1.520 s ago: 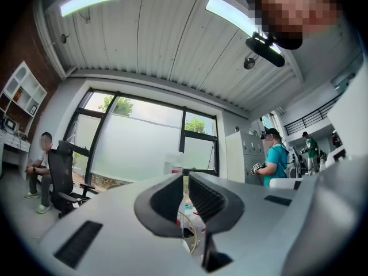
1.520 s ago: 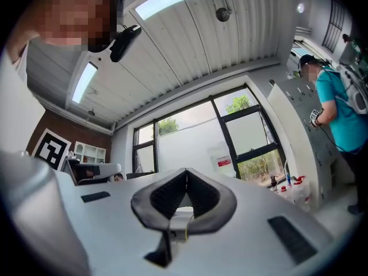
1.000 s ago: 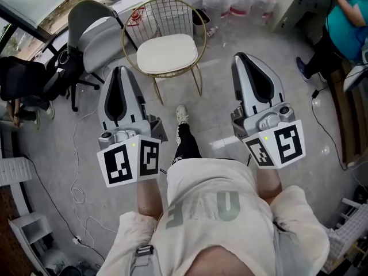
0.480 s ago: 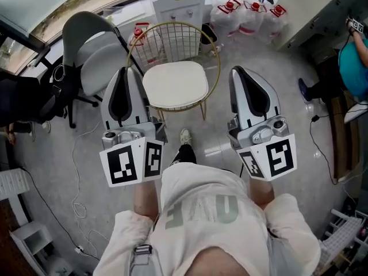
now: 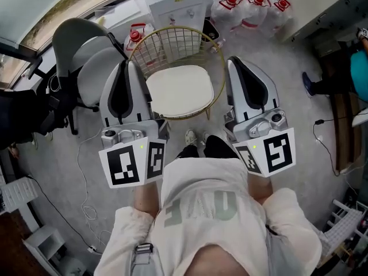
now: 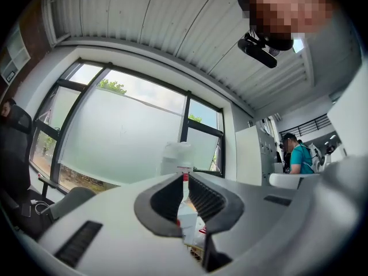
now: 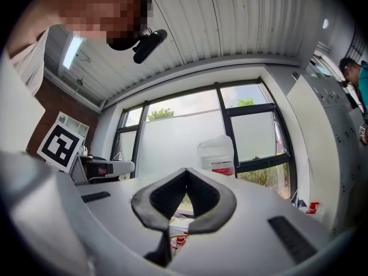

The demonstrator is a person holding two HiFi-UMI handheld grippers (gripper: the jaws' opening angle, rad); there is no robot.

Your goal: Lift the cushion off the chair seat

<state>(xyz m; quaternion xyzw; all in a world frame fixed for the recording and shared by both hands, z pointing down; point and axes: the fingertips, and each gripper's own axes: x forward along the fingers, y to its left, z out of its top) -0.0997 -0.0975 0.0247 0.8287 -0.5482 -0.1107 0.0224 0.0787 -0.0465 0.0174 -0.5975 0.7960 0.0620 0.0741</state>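
**Grey floor, gold wire chair: both grippers shut and empty, cushion between their tips**

Grey concrete floor (image 5: 287, 91) runs under everything in the head view. The left gripper (image 5: 129, 65) has its jaws closed with nothing gripped; through the slit its own view shows only a far window and a bottle. The right gripper (image 5: 232, 61) is likewise clenched tip to tip on nothing.

Between the two tips and below them lies the cushion (image 5: 180, 91). It is a cream, rounded-square pad, smooth and flat, and it fills the seat of the wire chair (image 5: 172, 42). Neither gripper holds it.

A second ago the chair stood well ahead of both grippers, with bare floor between. Now the grippers flank the seat, and the person's shoe (image 5: 191, 137) is just short of its front rim.

Both grippers point forward, side by side and roughly level, with the marker cubes (image 5: 133, 163) back near the person's chest. Outside the left gripper stands a grey office chair (image 5: 86, 56). Beyond the right one stand water bottles (image 5: 253, 7).
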